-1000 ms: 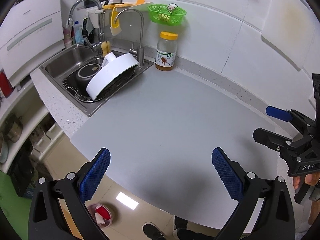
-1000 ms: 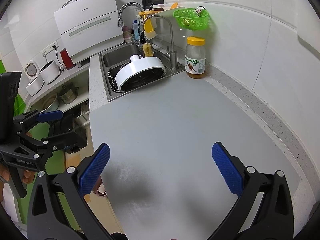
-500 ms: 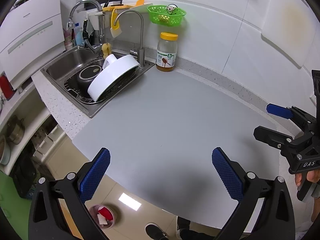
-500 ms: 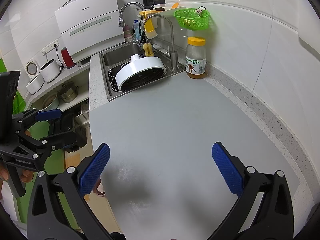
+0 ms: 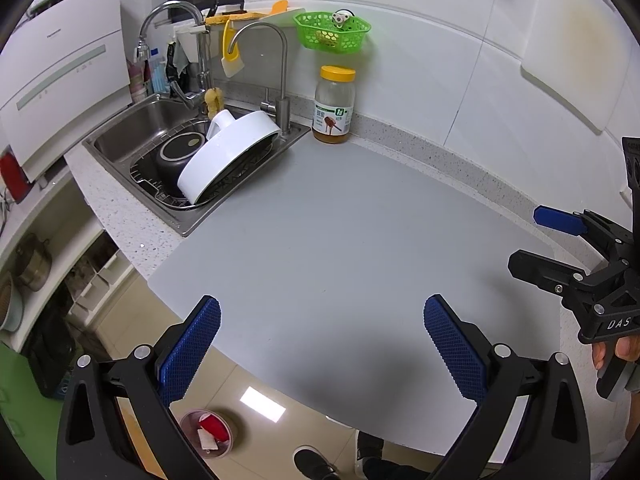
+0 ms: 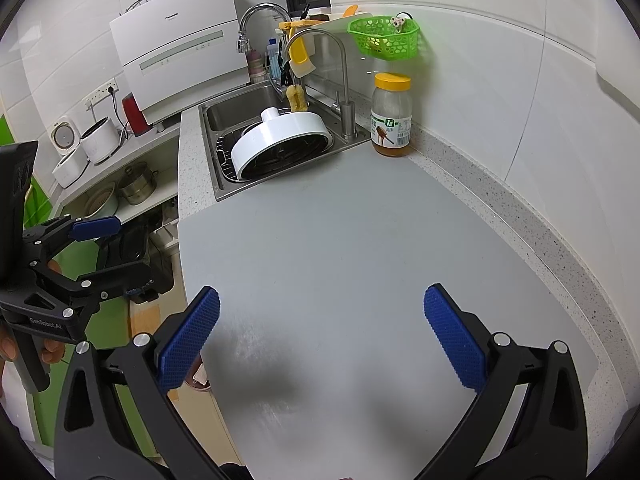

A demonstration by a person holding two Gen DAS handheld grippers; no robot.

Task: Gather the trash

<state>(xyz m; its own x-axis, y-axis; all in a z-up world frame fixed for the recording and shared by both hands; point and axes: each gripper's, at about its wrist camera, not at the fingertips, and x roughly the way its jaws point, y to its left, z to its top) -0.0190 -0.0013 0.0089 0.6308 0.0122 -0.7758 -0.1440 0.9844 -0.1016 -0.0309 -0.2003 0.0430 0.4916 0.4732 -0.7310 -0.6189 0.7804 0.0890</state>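
Both hand-held grippers, left and right, spread and empty above bare worktop. No trash on it; some in floor bin. Seemingly finished or still searching; next, look elsewhere.

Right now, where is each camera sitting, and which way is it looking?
Left wrist view: it rides on the left gripper, looking across the grey countertop toward the steel sink; its blue-padded fingers show, open, with the right gripper at the right edge.
Right wrist view: it rides on the right gripper, facing the same way; its open fingers show, with the left gripper at the left edge.
Both share the yellow-lidded honey jar, the green plastic basket and the white round pot.
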